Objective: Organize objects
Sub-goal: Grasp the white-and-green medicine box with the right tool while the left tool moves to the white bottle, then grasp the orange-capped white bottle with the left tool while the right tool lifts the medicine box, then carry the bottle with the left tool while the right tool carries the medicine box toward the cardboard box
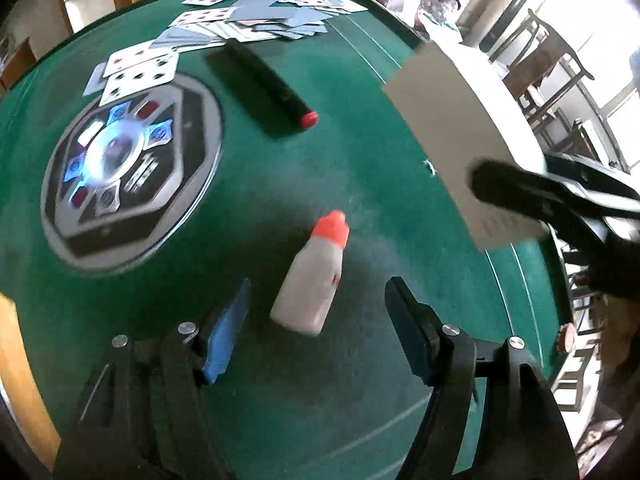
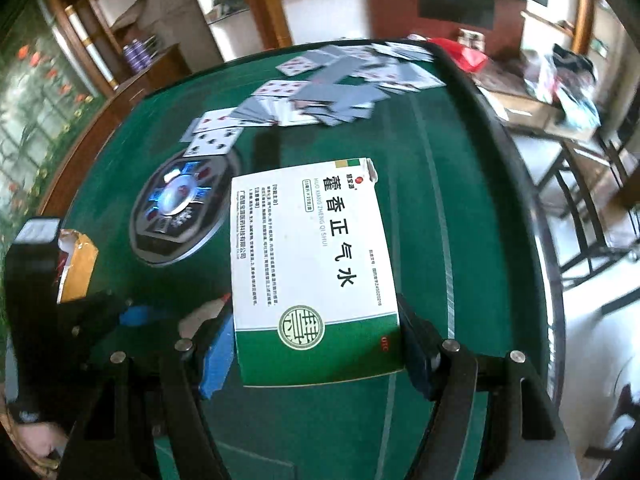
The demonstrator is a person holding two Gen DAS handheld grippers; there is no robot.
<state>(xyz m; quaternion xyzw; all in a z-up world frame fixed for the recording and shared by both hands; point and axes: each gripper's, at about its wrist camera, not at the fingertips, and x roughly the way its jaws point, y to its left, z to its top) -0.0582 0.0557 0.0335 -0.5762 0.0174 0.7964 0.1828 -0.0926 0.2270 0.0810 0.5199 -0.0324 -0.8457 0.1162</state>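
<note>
A small white bottle with an orange cap [image 1: 310,280] lies on the green table [image 1: 360,168], just ahead of and between the fingers of my open left gripper [image 1: 318,320]. My right gripper [image 2: 316,344] is shut on a white and green medicine box [image 2: 312,264] and holds it above the table. The same box [image 1: 460,136] shows from behind at the right of the left wrist view, with the right gripper's finger on it. A black marker with a red cap [image 1: 264,88] lies further out. The left gripper [image 2: 132,316] shows at the left of the right wrist view.
Playing cards [image 1: 256,16] lie scattered over the far side of the table. An octagonal control panel [image 1: 128,172] with blue lights sits in the table's middle. A torn yellow box [image 2: 76,268] is at the left. Chairs [image 1: 560,80] and a cluttered side table [image 2: 540,92] stand to the right.
</note>
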